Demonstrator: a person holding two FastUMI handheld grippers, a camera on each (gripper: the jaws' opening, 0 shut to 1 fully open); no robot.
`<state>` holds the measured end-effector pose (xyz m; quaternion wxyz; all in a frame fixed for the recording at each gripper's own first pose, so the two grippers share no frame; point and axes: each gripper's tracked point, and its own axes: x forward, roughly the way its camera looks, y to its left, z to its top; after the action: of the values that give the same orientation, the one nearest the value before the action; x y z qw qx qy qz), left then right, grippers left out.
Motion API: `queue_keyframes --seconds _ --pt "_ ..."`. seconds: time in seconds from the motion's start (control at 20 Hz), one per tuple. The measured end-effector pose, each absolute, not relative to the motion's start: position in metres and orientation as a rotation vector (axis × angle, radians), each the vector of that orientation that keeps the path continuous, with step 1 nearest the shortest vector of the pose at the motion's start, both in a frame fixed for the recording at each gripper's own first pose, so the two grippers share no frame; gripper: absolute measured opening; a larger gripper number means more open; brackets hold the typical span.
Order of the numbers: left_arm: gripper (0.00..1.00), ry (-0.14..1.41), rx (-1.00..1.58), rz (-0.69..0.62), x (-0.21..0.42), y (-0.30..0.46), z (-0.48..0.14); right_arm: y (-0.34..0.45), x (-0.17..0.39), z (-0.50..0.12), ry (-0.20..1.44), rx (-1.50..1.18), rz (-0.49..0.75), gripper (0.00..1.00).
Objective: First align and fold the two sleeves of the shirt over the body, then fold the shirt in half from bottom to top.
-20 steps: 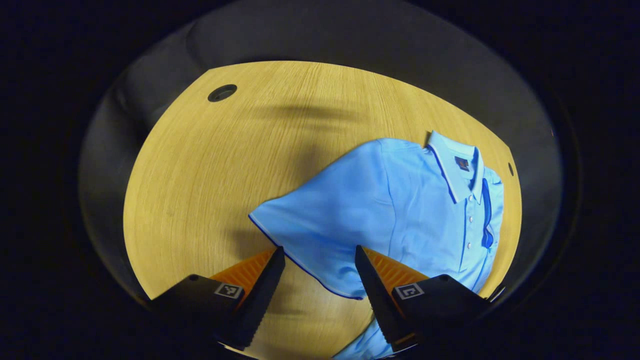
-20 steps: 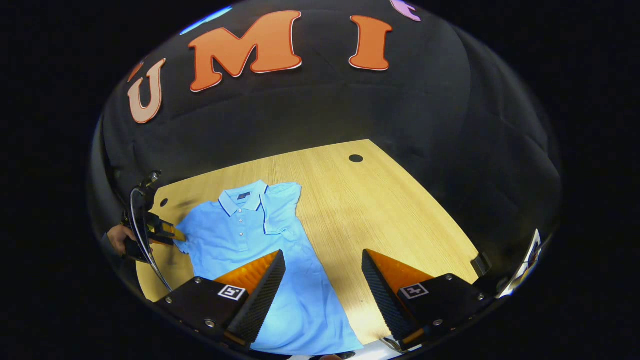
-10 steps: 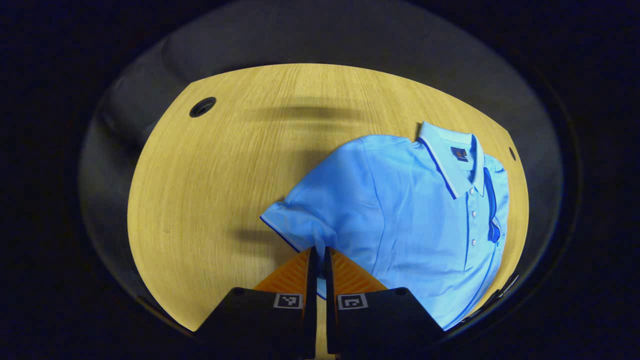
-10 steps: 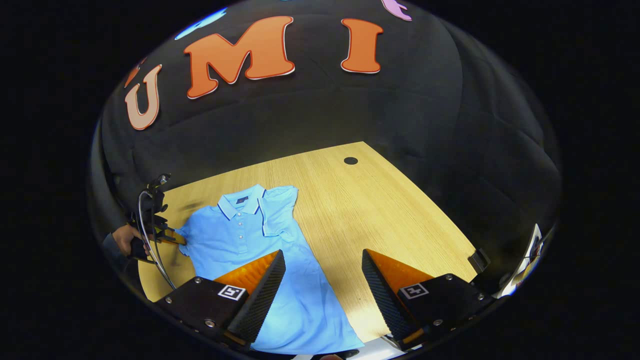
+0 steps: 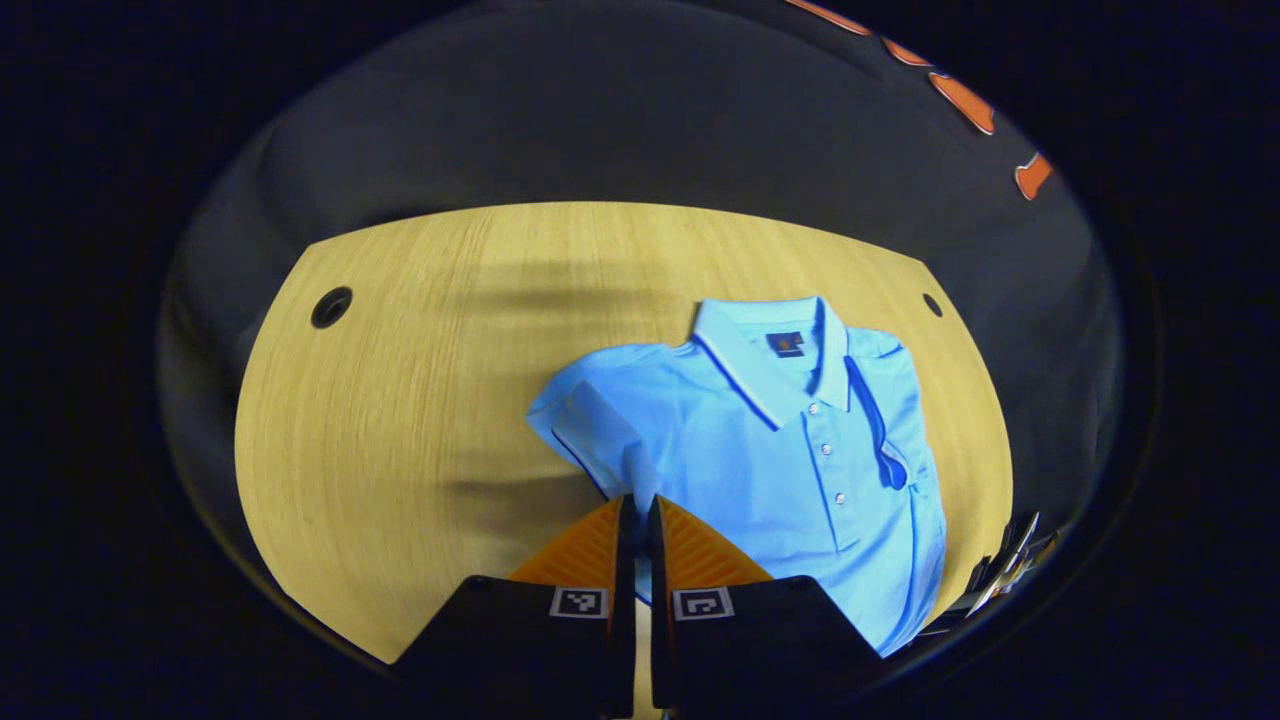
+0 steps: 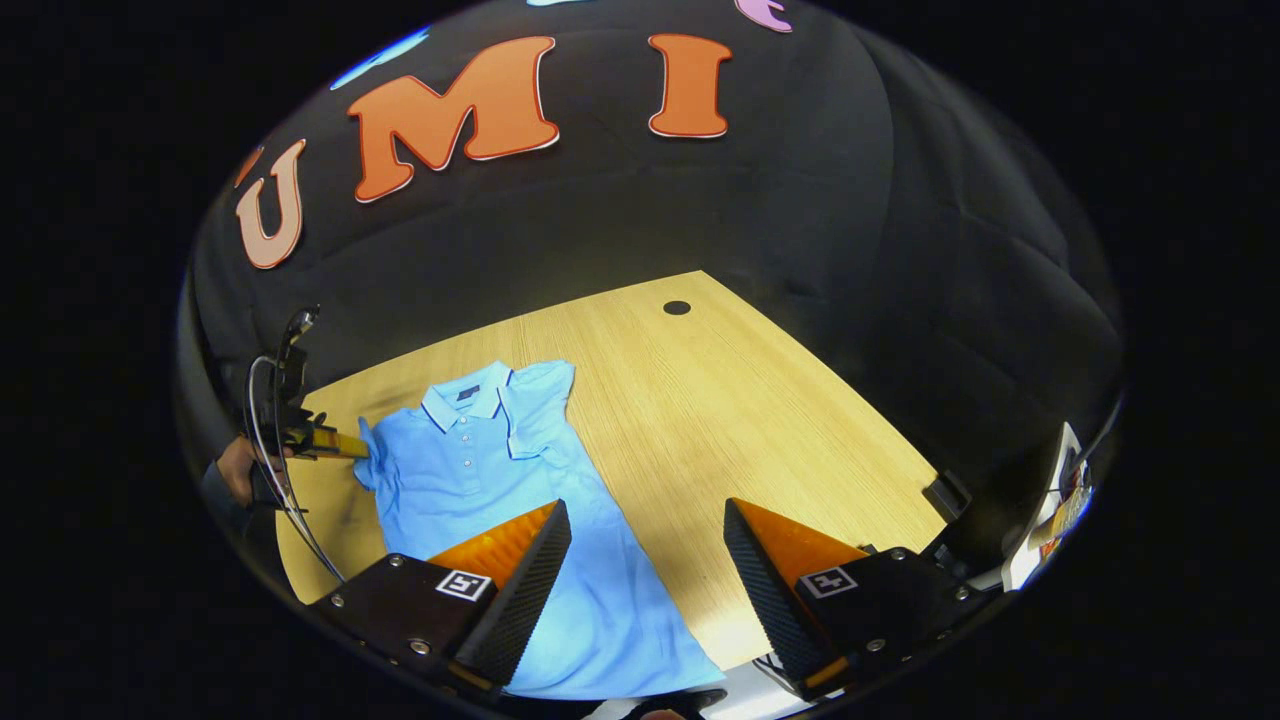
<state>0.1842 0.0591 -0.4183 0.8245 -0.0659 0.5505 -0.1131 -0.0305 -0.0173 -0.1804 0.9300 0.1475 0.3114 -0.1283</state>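
I'm mid 1st step: my left gripper [image 5: 636,510] is clamped on the shirt's [image 5: 770,450] unfolded sleeve [image 5: 600,425], shirt flat on the table [image 5: 400,400], other sleeve already over body, right gripper [image 6: 645,560] w/ fingers apart above the hem; next, carry it across the chest & release.

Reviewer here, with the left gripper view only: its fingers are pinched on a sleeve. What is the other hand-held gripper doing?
Observer: The right hand-held gripper is open and holds nothing, above the lower part of the shirt.
Operator: How does the bottom lie?
Observer: The hem lies flat and is not folded up.
Operator: Who holds the left one?
Observer: A hand grips the left hand-held gripper, whose tips meet the sleeve.
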Motion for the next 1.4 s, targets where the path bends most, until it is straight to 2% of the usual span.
queue_keyframes --seconds 0.3,0.4,0.5,0.7,0.95,1.4 --pt "0.12 1.130 -0.116 -0.374 0.194 0.008 -0.404 -0.011 -0.031 -0.184 0.650 0.307 -0.241 0.96" --pt "0.21 1.105 -0.157 -0.449 0.193 -0.015 -0.391 -0.007 -0.029 -0.185 0.650 0.303 -0.231 0.96" --pt "0.49 1.095 -0.188 -0.492 0.188 -0.029 -0.383 -0.005 -0.033 -0.186 0.658 0.296 -0.220 0.96" --pt "1.00 1.086 -0.192 -0.449 0.178 -0.026 -0.376 -0.011 -0.042 -0.187 0.656 0.281 -0.202 0.96" --pt "0.99 1.076 -0.193 -0.401 0.138 -0.011 -0.352 -0.018 -0.056 -0.198 0.659 0.297 -0.165 0.96" --pt "1.00 1.054 -0.200 -0.275 0.026 0.012 -0.322 -0.019 -0.092 -0.240 0.720 0.278 -0.003 0.96"
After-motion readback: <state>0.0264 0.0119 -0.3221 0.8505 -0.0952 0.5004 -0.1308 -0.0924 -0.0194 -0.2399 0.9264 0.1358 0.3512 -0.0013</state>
